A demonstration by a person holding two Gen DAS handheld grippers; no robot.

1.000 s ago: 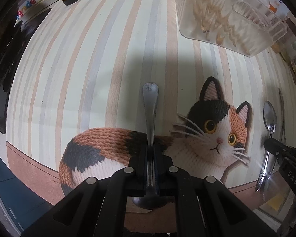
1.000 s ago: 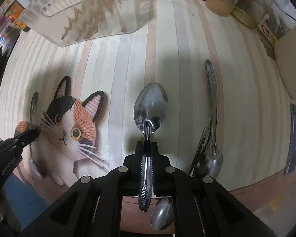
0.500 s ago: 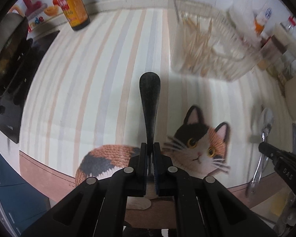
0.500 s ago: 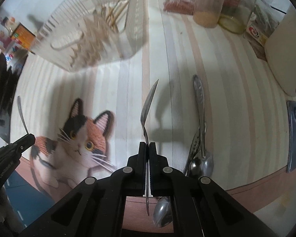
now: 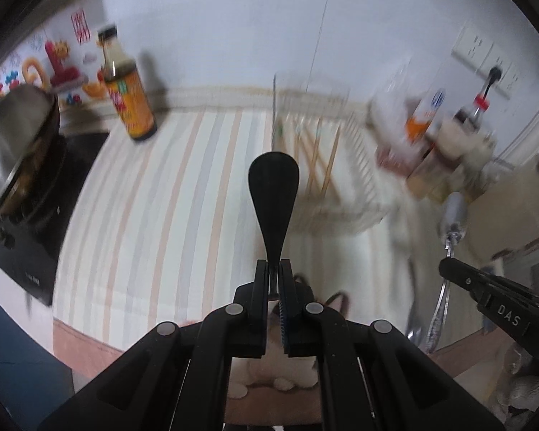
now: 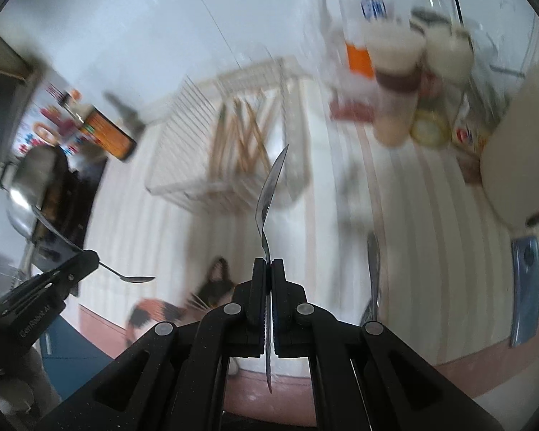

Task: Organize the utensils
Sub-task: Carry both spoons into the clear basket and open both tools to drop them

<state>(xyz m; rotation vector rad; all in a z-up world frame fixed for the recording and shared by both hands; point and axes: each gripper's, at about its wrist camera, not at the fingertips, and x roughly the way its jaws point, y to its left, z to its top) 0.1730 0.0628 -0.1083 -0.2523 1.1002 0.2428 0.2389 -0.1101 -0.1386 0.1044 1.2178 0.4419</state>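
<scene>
My left gripper (image 5: 274, 265) is shut on a metal spoon (image 5: 273, 194), handle end pointing forward, held above the striped counter. My right gripper (image 6: 268, 265) is shut on another spoon (image 6: 269, 194), seen edge-on with its bowl forward. Each gripper shows in the other's view: the right gripper (image 5: 449, 269) with its spoon (image 5: 454, 212), the left gripper (image 6: 90, 256) with its spoon (image 6: 133, 279). A clear plastic basket (image 5: 355, 194) holding wooden chopsticks (image 5: 319, 158) stands ahead; it also shows in the right wrist view (image 6: 197, 165). More spoons (image 6: 373, 265) lie on the counter at right.
A sauce bottle (image 5: 127, 97) stands at the back left. A steel pot (image 5: 14, 136) sits on a black stove (image 5: 36, 237). Jars and bottles (image 6: 406, 72) crowd the back right. A phone (image 6: 526, 287) lies near the right edge. A cat picture (image 6: 183, 305) marks the counter's front.
Both grippers have lifted their spoons off the counter and tilted up toward the basket and wall. The view has swung from the cat mat to the back of the counter.
</scene>
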